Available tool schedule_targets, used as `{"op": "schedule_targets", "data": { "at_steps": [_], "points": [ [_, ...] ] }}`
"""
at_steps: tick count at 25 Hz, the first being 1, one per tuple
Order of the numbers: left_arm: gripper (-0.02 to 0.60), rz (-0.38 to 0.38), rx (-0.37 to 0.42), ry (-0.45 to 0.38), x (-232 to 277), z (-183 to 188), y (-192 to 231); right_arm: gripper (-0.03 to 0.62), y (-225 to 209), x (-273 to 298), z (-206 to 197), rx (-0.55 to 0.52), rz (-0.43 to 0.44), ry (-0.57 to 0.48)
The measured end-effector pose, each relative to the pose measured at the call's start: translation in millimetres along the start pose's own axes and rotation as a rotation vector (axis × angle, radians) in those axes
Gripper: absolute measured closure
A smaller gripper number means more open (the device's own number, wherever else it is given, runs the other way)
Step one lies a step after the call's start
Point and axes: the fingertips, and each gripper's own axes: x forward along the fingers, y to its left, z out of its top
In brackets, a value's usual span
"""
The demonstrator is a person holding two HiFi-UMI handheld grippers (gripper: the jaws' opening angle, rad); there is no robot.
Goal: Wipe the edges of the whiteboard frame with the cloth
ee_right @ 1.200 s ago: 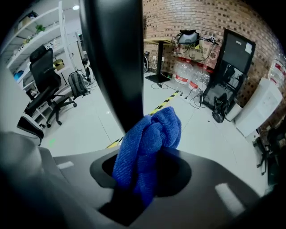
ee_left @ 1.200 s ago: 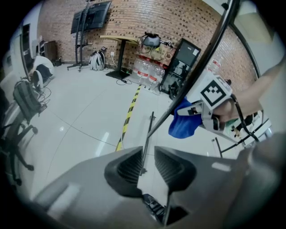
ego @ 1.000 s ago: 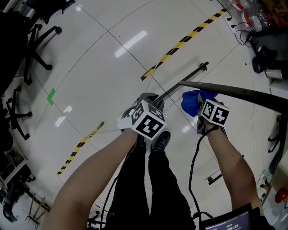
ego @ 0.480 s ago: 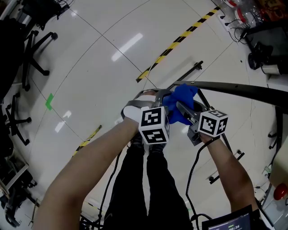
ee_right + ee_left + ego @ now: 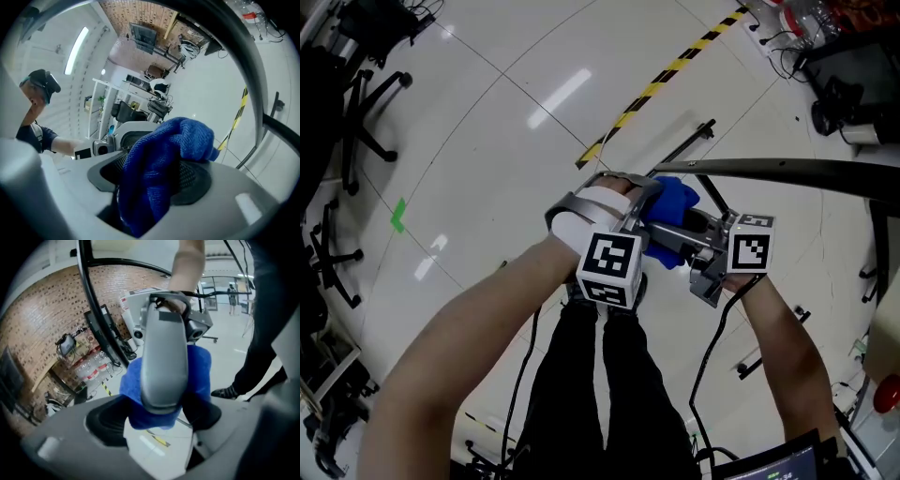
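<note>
Since a second ago we have lifted both tools together. Our left hand-held gripper (image 5: 619,199) has just been opening and now stands wide around the blue cloth (image 5: 677,201). The cloth lies loose between the just-opened jaws of our right hand-held gripper (image 5: 664,234), beside the whiteboard frame (image 5: 787,170).

Blue cloth (image 5: 675,199); yellow-black striped floor tape (image 5: 661,83)

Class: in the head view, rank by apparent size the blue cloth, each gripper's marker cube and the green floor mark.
1. left gripper's marker cube and blue cloth: alike; the cloth is partly hidden.
2. right gripper's marker cube.
3. green floor mark.
</note>
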Motion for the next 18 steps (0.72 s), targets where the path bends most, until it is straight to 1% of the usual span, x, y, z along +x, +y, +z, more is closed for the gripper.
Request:
{"op": "schedule_targets", "data": {
  "at_steps": [2,3,4,5,6,7,8,9,10,11,12,13,15,16,18],
  "points": [
    [0.231,0.021,0.063,0.017,0.3,-0.4,-1.1,0.308,10.3,2.4,-6.0,-0.01,0.039,0.037],
    [0.242,0.026,0.074,0.013,-0.4,0.1,-2.7,0.282,15.8,2.7,-9.4,-0.023,0.063,0.059],
    [0.256,0.028,0.065,0.002,-1.4,1.0,-4.3,0.269,20.6,2.0,-12.0,-0.038,0.086,0.077],
    [0.271,0.026,0.034,-0.016,-2.9,1.9,-5.0,0.26,24.3,0.5,-12.8,-0.05,0.106,0.086],
    [0.29,0.028,-0.021,-0.035,-4.9,2.0,-3.7,0.253,26.7,-1.7,-10.4,-0.056,0.119,0.079],
    [0.314,0.043,-0.099,-0.052,-8.1,0.2,0.9,0.255,27.9,-4.7,-4.0,-0.056,0.125,0.051],
    [0.362,0.07,-0.2,-0.065,-12.8,-4.6,8.0,0.273,28.3,-8.7,5.6,-0.051,0.126,0.003],
    [0.449,0.105,-0.321,-0.074,-18.1,-12.5,15.5,0.318,28.5,-13.3,16.5,-0.04,0.126,-0.053],
    [0.475,0.135,-0.447,-0.077,-22.6,-22.5,21.5,0.354,28.0,-17.7,26.7,-0.026,0.124,-0.108],
    [0.482,0.157,-0.556,-0.075,-25.1,-32.6,25.5,0.367,26.2,-21.5,34.5,-0.016,0.116,-0.153],
    [0.483,0.168,-0.634,-0.07,-25.4,-40.9,27.9,0.384,22.9,-24.6,38.7,-0.014,0.097,-0.182],
    [0.485,0.172,-0.681,-0.061,-23.6,-46.7,29.9,0.395,18.0,-27.3,39.1,-0.024,0.065,-0.195],
    [0.483,0.174,-0.718,-0.037,-15.8,-52.7,36.5,0.402,4.5,-32.8,32.9,-0.062,-0.032,-0.194],
    [0.483,0.175,-0.718,-0.025,-10.9,-54.2,42.3,0.406,-2.2,-35.9,27.7,-0.083,-0.084,-0.187],
    [0.482,0.181,-0.686,0.003,0.0,-54.9,57.8,0.412,-10.8,-40.6,13.7,-0.114,-0.159,-0.163]
  ]
}}
